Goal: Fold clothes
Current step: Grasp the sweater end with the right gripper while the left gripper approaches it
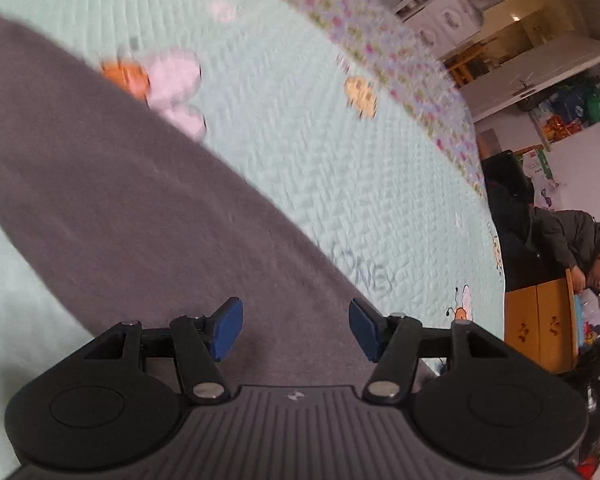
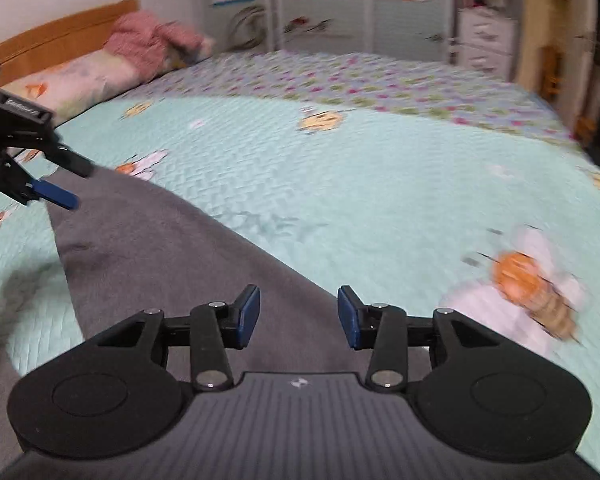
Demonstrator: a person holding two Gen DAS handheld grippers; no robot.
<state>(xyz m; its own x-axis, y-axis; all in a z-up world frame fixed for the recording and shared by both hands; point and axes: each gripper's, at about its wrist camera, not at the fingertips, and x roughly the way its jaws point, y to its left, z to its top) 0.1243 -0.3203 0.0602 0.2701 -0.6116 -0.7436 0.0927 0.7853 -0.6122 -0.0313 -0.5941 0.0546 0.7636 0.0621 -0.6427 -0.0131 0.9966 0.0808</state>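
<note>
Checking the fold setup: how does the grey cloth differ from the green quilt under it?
The grey cloth is plain and dark; the green quilt is pale, stitched and printed with cartoon bees. The cloth covers only a strip near both grippers, while the quilt spreads across the whole bed. The cloth lies on top, the quilt beneath. Both lie flat.

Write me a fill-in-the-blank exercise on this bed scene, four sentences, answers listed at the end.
1. The garment spread flat on the bed is dark ____ in colour.
2. The quilt under it is pale green and printed with cartoon ____.
3. The pads on the left gripper are ____ in colour.
4. Both the left gripper and the right gripper have their jaws ____, with nothing gripped.

Missing words: grey; bees; blue; open
</note>
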